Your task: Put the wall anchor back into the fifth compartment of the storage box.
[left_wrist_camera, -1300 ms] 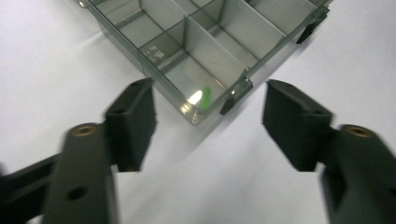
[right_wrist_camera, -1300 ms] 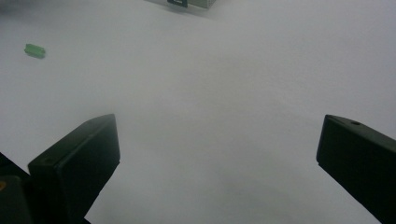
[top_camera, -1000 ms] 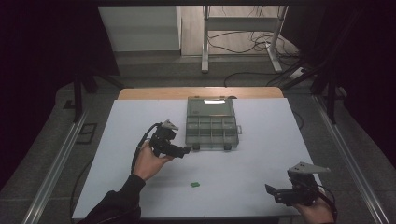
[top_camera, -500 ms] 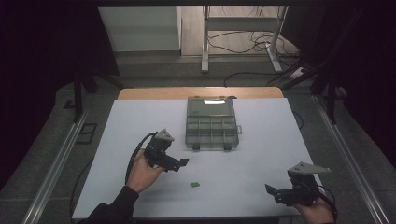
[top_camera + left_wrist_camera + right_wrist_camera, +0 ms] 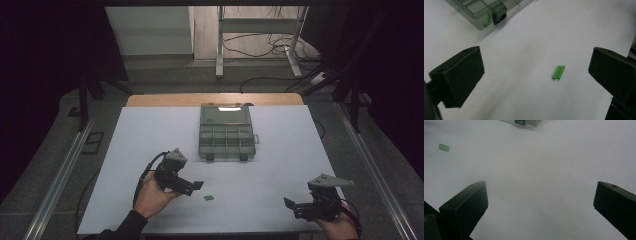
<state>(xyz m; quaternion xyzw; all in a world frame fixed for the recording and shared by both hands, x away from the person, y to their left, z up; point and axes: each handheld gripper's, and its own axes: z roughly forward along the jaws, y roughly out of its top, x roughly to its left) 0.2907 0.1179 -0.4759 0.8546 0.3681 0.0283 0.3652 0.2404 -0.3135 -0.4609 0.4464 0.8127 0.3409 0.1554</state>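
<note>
In the high view a shallow, grey-green see-through organizer box (image 5: 227,132) sits at the centre of the white tabletop (image 5: 280,165), its lid section toward the top of the frame and a grid of small compartments toward the bottom, with two dark latches on its near edge. The left gripper view catches one corner of that box at the upper left of the frame, and a single short green piece (image 5: 486,19) stands at a slant inside the corner compartment just beside a dark latch; what the other compartments hold cannot be told. The green pieces (image 5: 558,72), two short sticks lying side by side and touching, rest loose on the bare tabletop below centre in the high view (image 5: 208,197), well apart from the box. The left tongs (image 5: 192,186) hover just to the left of them, at the lower left of centre; their jaws have just been opening and now stand wide apart, with the green pieces lying between and beyond them, untouched. The right tongs (image 5: 295,207) sit low at the lower right of the high view, jaws spread wide over bare tabletop and holding nothing, with the green pieces far off at the upper left of the right gripper view.
</note>
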